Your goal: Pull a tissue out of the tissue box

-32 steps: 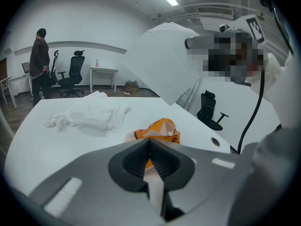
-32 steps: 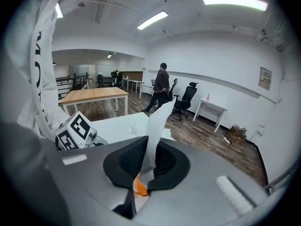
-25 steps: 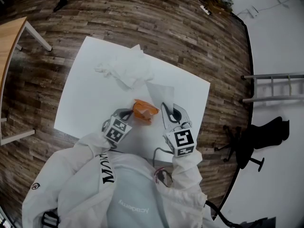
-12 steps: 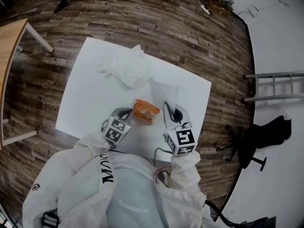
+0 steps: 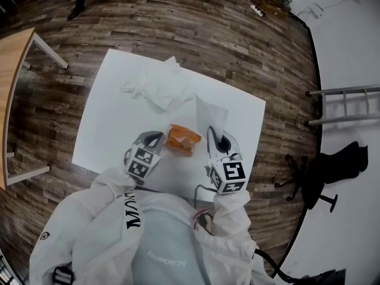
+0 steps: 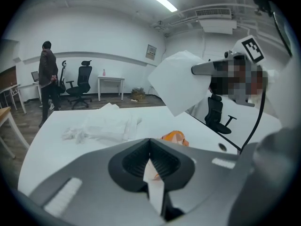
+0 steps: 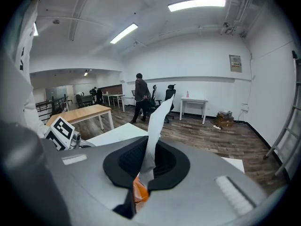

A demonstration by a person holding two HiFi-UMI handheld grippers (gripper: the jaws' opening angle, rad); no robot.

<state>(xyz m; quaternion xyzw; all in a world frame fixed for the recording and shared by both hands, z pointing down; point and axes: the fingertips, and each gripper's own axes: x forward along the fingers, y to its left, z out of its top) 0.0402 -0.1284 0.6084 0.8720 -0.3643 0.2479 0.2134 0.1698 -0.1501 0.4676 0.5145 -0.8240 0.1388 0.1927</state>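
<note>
right tongs [image 7: 146,166]: clamped on tissue [image 7: 156,121] | left tongs [image 6: 151,166]: closed on white strip [image 6: 155,188] we cannot identify | orange tissue pack [image 5: 181,139]: partly hidden by tongs

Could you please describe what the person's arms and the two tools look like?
Both arms are in white sleeves, one bearing black lettering. The left tool and the right tool have grey bodies with black ribbed pads. Each carries a white cube printed with black square markers. A black cable loops from the right tool.
</note>
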